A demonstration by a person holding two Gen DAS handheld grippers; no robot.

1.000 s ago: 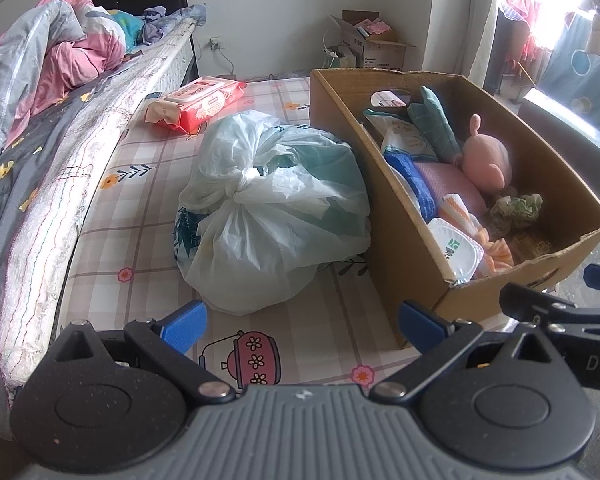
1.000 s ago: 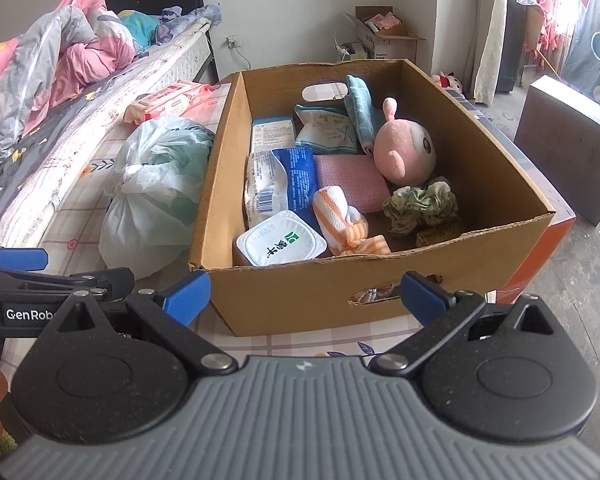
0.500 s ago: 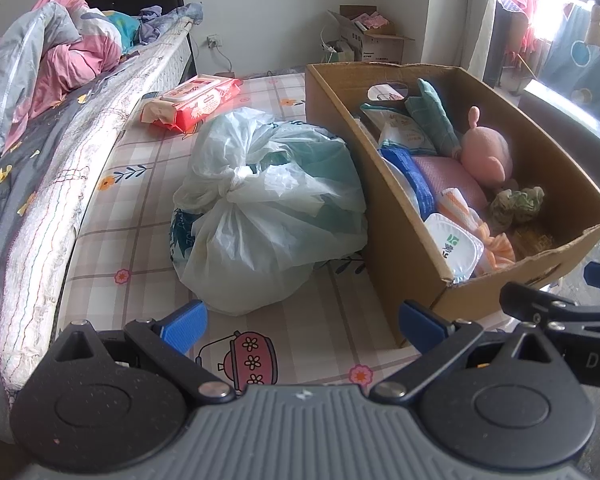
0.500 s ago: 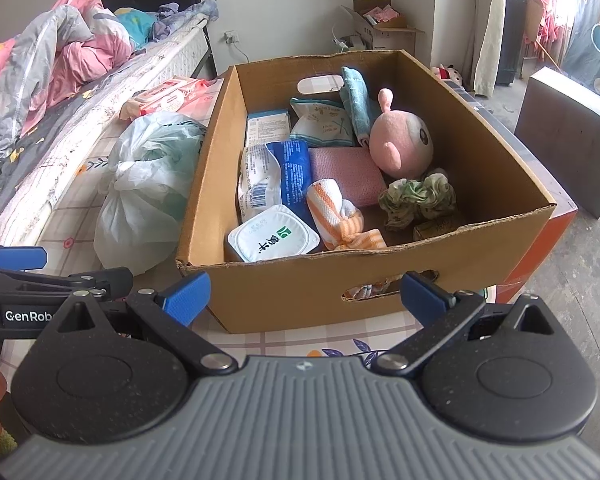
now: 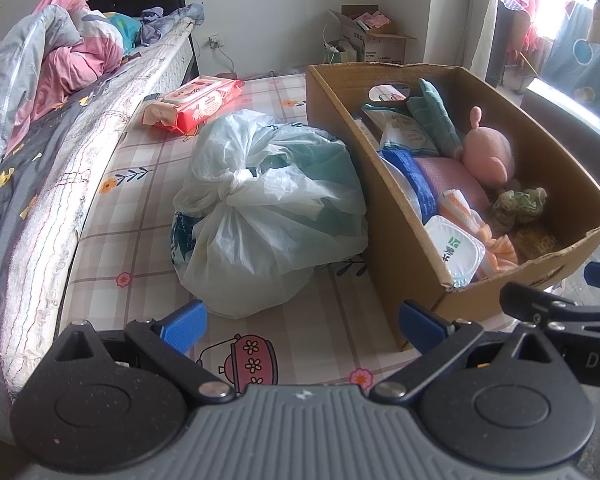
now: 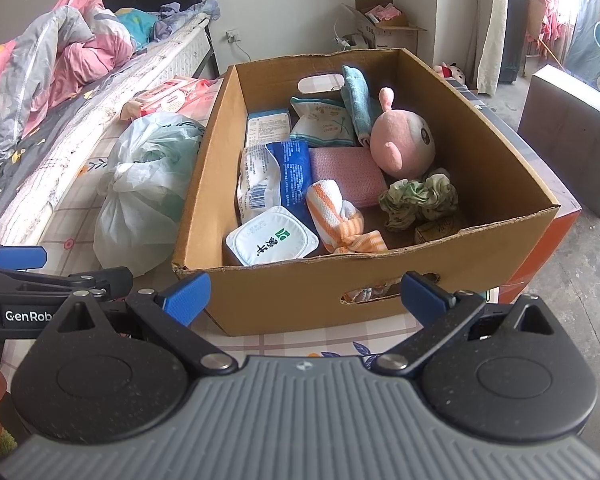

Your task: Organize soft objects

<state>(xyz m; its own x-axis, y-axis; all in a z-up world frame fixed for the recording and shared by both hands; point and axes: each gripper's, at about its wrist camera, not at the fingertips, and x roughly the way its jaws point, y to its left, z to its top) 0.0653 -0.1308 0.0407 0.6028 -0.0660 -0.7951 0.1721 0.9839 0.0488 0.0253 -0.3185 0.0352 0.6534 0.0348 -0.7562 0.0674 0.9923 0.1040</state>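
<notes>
Since the earlier frames, the right-wrist view sits higher over the cardboard box (image 6: 300,292), so more of the contents shows; the left-wrist view barely shifts. Nothing in the box has changed place.

Left gripper (image 5: 302,322): jaws spread wide, blue pads far apart, nothing between them. It hovers at lower centre of its frame, above the patterned mat (image 5: 140,172), just short of the knotted white plastic bag (image 5: 268,208).

Right gripper (image 6: 304,296): jaws equally wide, empty, lower centre of its frame, in front of the box's near wall. The left gripper's side shows at the lower left edge of this view.

Box contents, right-wrist view:
- pink plush toy (image 6: 404,146), centre right, leaning toward the far right wall
- teal towel (image 6: 358,98), upper centre, beside the plush
- pink cloth pad (image 6: 346,170), centre
- orange-and-white striped cloth (image 6: 340,220), knotted, touching the pad's near edge
- green ruffled scrunchie (image 6: 420,200), right of the striped cloth
- white lidded tub (image 6: 274,242), near left corner
- blue-and-white packet (image 6: 276,180), behind the tub

Outside the box: the plastic bag lies against the box's left wall. A red wet-wipe pack (image 5: 194,104) lies upper left, well apart from the bag. A rumpled pink-and-grey quilt (image 5: 48,68) fills the far left of the frame.
</notes>
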